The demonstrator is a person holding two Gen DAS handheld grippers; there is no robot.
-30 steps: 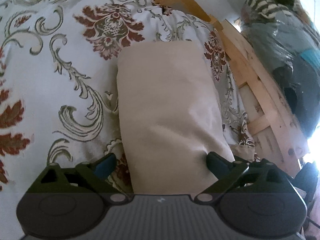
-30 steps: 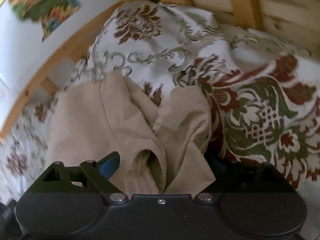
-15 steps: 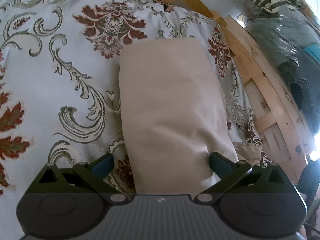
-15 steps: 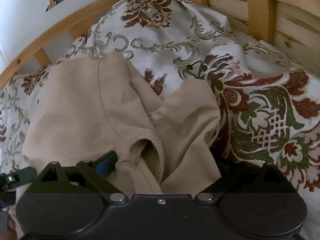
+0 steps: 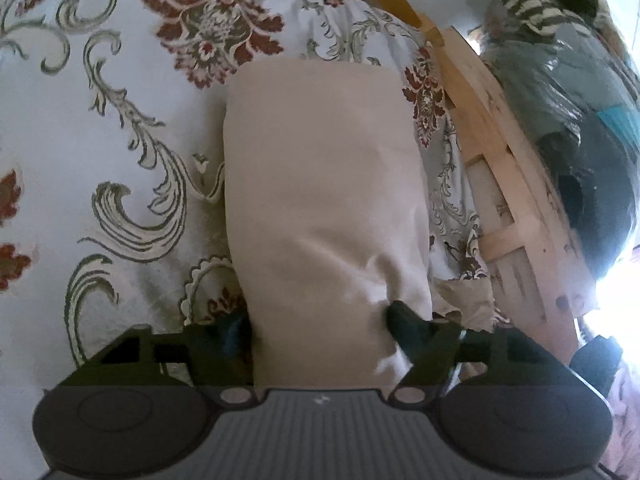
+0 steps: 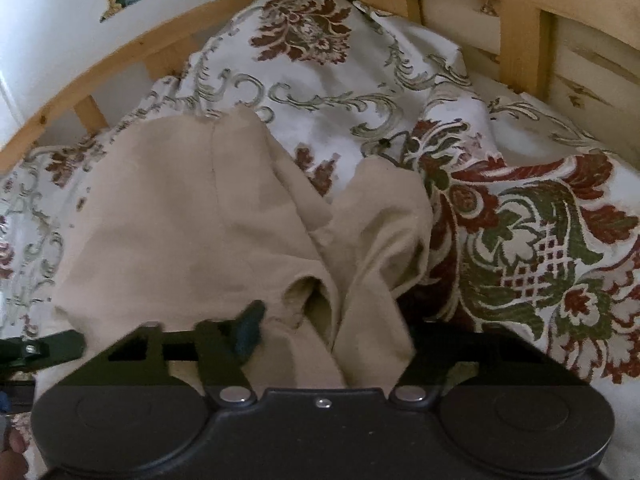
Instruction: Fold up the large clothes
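Note:
A beige garment (image 5: 320, 184) lies on a floral bedspread (image 5: 100, 140), folded into a long strip in the left wrist view. My left gripper (image 5: 316, 324) has its jaws narrowed around the near end of the strip, the right finger (image 5: 404, 320) pressing into the cloth. In the right wrist view the same beige garment (image 6: 192, 216) lies bunched with an open sleeve or leg end. My right gripper (image 6: 328, 324) straddles this bunched end; its left finger (image 6: 248, 328) touches the cloth, its right finger is hidden under fabric.
A wooden bed frame (image 5: 508, 184) runs along the right, with dark bagged items (image 5: 580, 100) beyond it. In the right wrist view the wooden headboard (image 6: 520, 40) curves behind the bedspread (image 6: 532, 248), with a white wall (image 6: 48, 40) beyond.
Both grippers' jaws have closed in from wide open onto the beige cloth. The right wrist view has shifted slightly, showing more headboard.

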